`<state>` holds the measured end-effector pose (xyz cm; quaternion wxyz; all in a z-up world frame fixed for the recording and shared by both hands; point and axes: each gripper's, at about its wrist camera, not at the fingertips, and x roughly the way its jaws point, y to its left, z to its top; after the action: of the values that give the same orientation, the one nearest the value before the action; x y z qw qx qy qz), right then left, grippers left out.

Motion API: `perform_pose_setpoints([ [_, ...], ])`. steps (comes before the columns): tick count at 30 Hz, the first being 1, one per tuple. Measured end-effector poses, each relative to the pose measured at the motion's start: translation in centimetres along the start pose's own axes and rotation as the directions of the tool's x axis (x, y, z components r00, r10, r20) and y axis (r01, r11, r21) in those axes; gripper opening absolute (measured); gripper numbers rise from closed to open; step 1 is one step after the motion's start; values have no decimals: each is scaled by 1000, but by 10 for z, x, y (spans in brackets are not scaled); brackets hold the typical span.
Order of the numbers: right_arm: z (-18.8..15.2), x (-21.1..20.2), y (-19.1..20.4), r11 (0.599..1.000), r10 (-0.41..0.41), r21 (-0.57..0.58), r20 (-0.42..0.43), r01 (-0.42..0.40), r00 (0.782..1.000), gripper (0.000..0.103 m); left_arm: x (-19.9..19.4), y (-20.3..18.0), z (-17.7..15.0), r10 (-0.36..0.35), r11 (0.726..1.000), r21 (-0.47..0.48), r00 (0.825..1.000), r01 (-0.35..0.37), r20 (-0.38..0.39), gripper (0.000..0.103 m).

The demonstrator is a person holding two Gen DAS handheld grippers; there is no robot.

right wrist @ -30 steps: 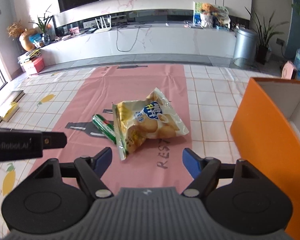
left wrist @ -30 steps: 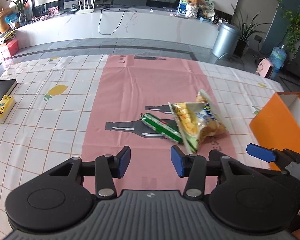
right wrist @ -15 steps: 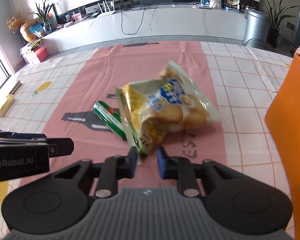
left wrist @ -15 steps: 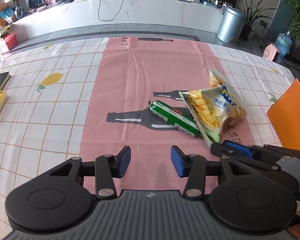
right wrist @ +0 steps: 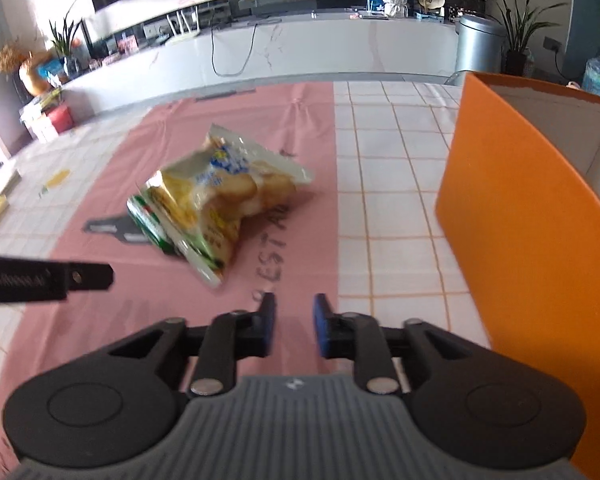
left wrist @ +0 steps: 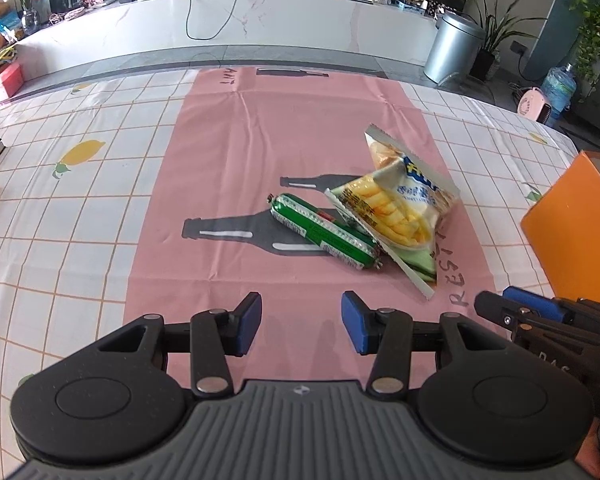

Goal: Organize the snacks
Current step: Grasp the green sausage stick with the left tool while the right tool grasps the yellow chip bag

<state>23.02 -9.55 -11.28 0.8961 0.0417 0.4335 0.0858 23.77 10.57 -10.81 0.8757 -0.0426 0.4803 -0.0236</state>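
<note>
Beyond the table runs a long white marble-look counter with a black cable, a router, potted plants and a grey bin.

Left wrist view: the table (left wrist: 60, 216) wears a white checked cloth with yellow lemons and a pink runner (left wrist: 300, 132) printed with black bottle shapes; hand-style lettering near its right edge reads "REST", the rest hidden. On the runner lies a green sausage stick (left wrist: 324, 232), its label too small to read. Just to its right, overlapping its end, rests a yellow and white snack bag (left wrist: 400, 212) with blue lettering that cannot be made out. An orange box (left wrist: 572, 232) stands at the right edge. The left tool (left wrist: 300, 322) hovers near the snacks, its blue pads parted with nothing between them. The right tool (left wrist: 532, 308) enters low on the right, short of the bag.

Right wrist view, blurred: the snack bag (right wrist: 224, 192) lies ahead and left, the sausage stick (right wrist: 148, 224) tucked behind its left side. Letters "ESTA" show on the runner (right wrist: 236, 120). The orange box (right wrist: 512, 208), open-topped with a pale inside, stands right. The right tool (right wrist: 294, 326) has a narrow gap that is widening, nothing between the pads. The left tool's (right wrist: 76, 278) black finger pokes in from the left.
</note>
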Motion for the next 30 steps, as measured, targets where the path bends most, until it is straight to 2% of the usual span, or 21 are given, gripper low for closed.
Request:
perform_pose_setpoints([
  [2, 9, -1, 5, 999, 27, 24, 28, -27, 999, 33, 1, 2, 4, 8, 1000, -8, 1000, -8, 4, 55],
  [3, 13, 0, 8, 999, 33, 31, 39, -35, 999, 37, 2, 4, 6, 10, 1000, -14, 1000, -10, 10, 55],
  [4, 18, 1, 12, 999, 34, 40, 51, -36, 998, 47, 2, 6, 8, 13, 1000, -25, 1000, -13, 15, 55],
  [7, 31, 5, 20, 995, 44, 84, 82, -51, 996, 62, 5, 11, 14, 17, 997, -71, 999, -14, 31, 55],
  [9, 40, 10, 24, 992, 46, 114, 89, -56, 995, 65, 8, 15, 17, 14, 995, -99, 999, -10, 37, 55],
  [13, 51, 26, 30, 986, 30, 163, 73, -41, 997, 65, 13, 18, 19, 11, 994, -110, 1000, -7, 29, 55],
  [17, 55, 45, 32, 976, 52, 208, 36, -58, 998, 64, 14, 23, 17, 18, 993, -113, 1000, -16, 14, 55],
  [18, 54, 47, 32, 976, 54, 210, 38, -61, 998, 58, 14, 25, 17, 17, 993, -116, 1000, -16, 12, 55],
  [19, 54, 46, 32, 976, 61, 205, 48, -70, 997, 47, 14, 26, 17, 16, 993, -117, 1000, -15, 9, 55],
  [20, 54, 45, 33, 980, 61, 186, 53, -70, 997, 46, 14, 26, 17, 13, 993, -117, 1000, -12, 8, 55],
  [22, 53, 40, 34, 985, 66, 153, 58, -74, 996, 37, 15, 26, 17, -1, 993, -117, 1000, 2, 9, 55],
  [26, 50, 29, 27, 996, 34, 82, 66, -40, 997, 31, 17, 22, 20, -54, 987, -150, 998, 57, 25, 55],
  [30, 45, 18, 9, 999, 20, 35, 63, -22, 998, 31, 24, 16, 24, -60, 980, -186, 998, 65, 36, 55],
])
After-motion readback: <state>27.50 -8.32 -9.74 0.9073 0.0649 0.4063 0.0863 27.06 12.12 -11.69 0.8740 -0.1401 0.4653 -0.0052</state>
